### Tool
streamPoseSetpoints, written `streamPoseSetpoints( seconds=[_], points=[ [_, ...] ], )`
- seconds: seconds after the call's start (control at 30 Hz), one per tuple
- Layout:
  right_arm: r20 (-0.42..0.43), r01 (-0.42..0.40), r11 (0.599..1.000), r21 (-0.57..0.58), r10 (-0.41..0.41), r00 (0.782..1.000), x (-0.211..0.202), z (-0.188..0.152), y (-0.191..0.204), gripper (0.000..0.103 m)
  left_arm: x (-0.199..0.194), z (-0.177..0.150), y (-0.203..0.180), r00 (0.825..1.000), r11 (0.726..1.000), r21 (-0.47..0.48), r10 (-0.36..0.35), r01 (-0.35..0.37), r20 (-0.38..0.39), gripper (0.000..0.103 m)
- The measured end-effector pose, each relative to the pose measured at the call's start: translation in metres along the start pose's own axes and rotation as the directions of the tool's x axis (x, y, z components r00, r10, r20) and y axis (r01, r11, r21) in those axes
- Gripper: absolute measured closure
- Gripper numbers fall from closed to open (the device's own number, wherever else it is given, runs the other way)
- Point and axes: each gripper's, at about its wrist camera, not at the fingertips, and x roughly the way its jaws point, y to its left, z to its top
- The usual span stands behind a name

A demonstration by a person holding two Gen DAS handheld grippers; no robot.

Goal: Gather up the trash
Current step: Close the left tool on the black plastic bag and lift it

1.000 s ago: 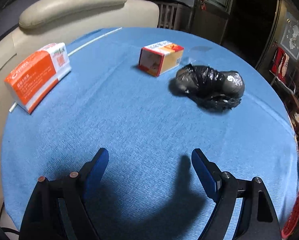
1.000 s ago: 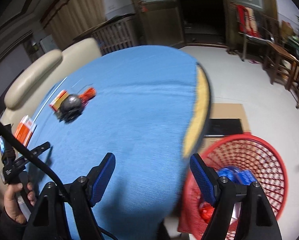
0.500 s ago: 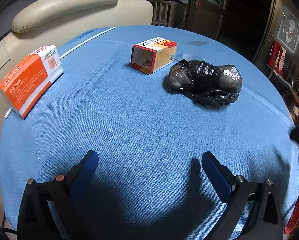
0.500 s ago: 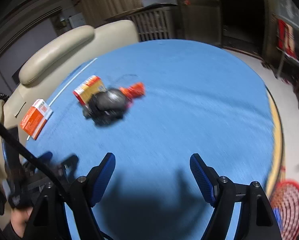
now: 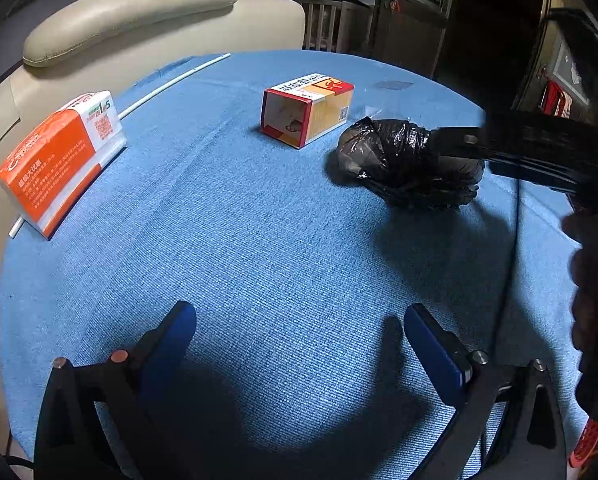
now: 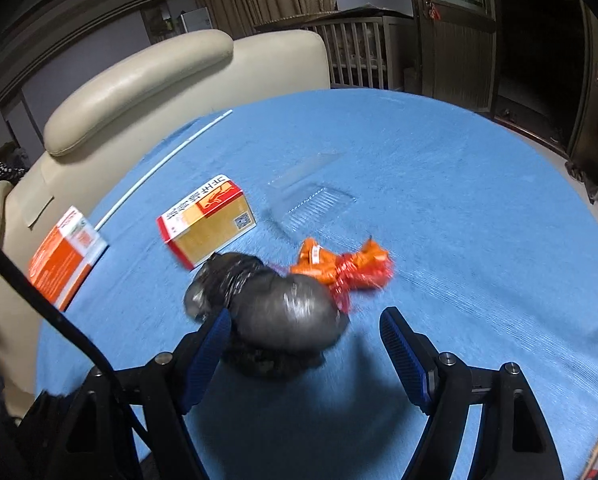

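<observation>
Trash on your round blue table: a knotted black plastic bag lies just ahead of your right gripper, nearer its left finger than its right one. Its jaws stand apart and no pad presses on the bag. In the left wrist view the same bag lies well beyond your left gripper, whose jaws have just been opening and now stand wide with only bare cloth between them.

Just behind the bag lies an orange and red crumpled wrapper, touching it or nearly so (motion blur leaves this unsettled). Beside the bag at the far left stands a red and yellow carton with one end open. A flat clear plastic tray lies farther back. An orange and white box sits near the table's left edge, with a thin white rod behind it and a cream armchair beyond.

Your right gripper's dark arm crosses the left wrist view and covers the bag's right end. A sliver of red basket shows at the lower right edge, mostly cut off.
</observation>
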Motion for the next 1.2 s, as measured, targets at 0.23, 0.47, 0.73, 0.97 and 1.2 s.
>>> streamPoseSetpoints(
  seconds=[0.23,0.47,0.73,0.97,1.2],
  points=[
    [-0.019,-0.055,0.998,0.007,0.055,0.998,0.023,0.006,0.004,0.061,0.002,0.001,-0.002,1.000,1.000,0.010,0.012,-0.012,-0.005,0.000],
    [-0.014,-0.075,0.997,0.002,0.075,0.997,-0.009,-0.019,-0.007,0.065,0.003,0.001,-0.006,1.000,0.999,0.020,0.028,-0.028,-0.010,0.000],
    [-0.062,-0.065,0.994,0.088,0.071,0.996,-0.060,-0.077,-0.058,0.043,0.005,0.001,-0.009,0.999,0.999,0.031,0.044,-0.043,-0.014,0.000],
    [-0.001,-0.088,0.993,0.078,0.089,0.996,-0.095,-0.095,-0.077,0.031,0.004,0.001,-0.010,0.999,0.999,0.032,0.045,-0.045,-0.014,0.000],
    [0.111,-0.055,0.960,0.275,0.025,0.993,-0.110,-0.084,-0.120,0.031,0.004,0.001,-0.010,0.999,0.998,0.031,0.046,-0.046,-0.014,0.000]
  ],
)
